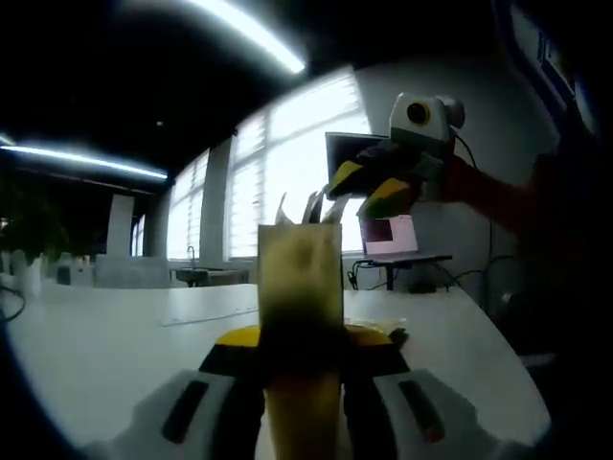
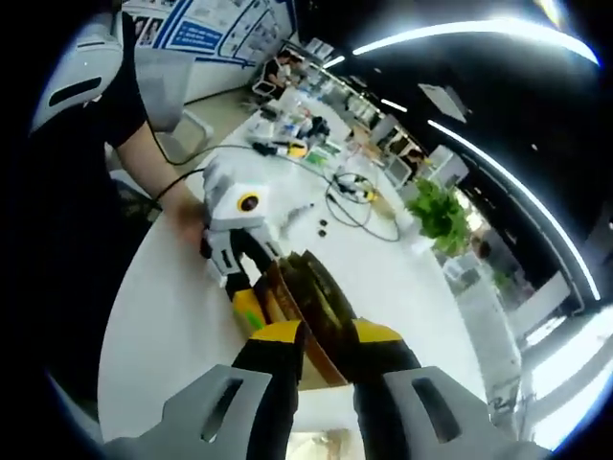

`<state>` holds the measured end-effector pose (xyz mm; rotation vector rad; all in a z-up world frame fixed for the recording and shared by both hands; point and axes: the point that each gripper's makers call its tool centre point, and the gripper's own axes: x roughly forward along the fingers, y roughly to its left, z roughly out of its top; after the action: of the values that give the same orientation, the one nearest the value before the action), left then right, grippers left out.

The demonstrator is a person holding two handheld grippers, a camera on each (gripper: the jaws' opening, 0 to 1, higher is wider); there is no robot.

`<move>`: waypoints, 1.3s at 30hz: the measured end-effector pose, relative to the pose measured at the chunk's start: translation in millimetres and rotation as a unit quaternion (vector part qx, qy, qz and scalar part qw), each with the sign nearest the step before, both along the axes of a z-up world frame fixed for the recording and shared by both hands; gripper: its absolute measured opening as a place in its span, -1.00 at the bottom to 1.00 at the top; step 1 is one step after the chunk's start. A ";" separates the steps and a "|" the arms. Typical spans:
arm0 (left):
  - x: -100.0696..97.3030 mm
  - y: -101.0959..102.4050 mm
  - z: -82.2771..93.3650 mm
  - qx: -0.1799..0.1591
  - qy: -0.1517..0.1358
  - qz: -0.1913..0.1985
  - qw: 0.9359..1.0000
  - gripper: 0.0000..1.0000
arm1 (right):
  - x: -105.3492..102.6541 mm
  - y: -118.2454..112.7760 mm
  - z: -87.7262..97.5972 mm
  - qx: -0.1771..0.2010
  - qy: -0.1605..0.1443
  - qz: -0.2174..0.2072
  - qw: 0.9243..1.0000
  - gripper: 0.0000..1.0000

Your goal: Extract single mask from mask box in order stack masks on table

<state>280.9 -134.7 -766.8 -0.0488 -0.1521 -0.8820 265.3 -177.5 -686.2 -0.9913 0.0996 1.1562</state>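
The mask box stands clamped upright between my left gripper jaws above the white table, white masks poking from its open top, my right gripper hovering beside them, grip unclear, with no stack visible yet.

Dim indoors, lit by ceiling light strips and blown-out windows. Backlit and blurred: the mask box, too near the left gripper view's lens. Strong fisheye bending at edges. Glare off the white table.
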 end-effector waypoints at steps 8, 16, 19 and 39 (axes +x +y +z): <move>-0.4 -0.2 -0.6 0.001 0.003 -0.001 1.000 -0.35 | 3.9 0.9 -6.6 -0.036 -0.016 0.007 0.999 -0.77; 0.9 0.0 -0.7 0.003 0.004 -0.001 1.000 -0.35 | 8.0 0.8 -14.5 -0.055 -0.018 0.007 0.998 -0.77; 1.0 -0.1 -0.6 0.003 0.004 -0.001 1.000 -0.35 | 5.0 2.9 -17.0 -0.055 -0.016 0.008 0.998 -0.77; 0.0 -1.3 -1.0 0.006 0.003 0.000 1.000 -0.35 | 8.8 14.1 -17.8 -0.186 -0.064 0.055 0.979 -0.93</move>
<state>280.8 -136.0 -767.9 -0.0401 -0.1417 -0.8831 274.1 -163.3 -704.0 -1.4143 0.1640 1.1962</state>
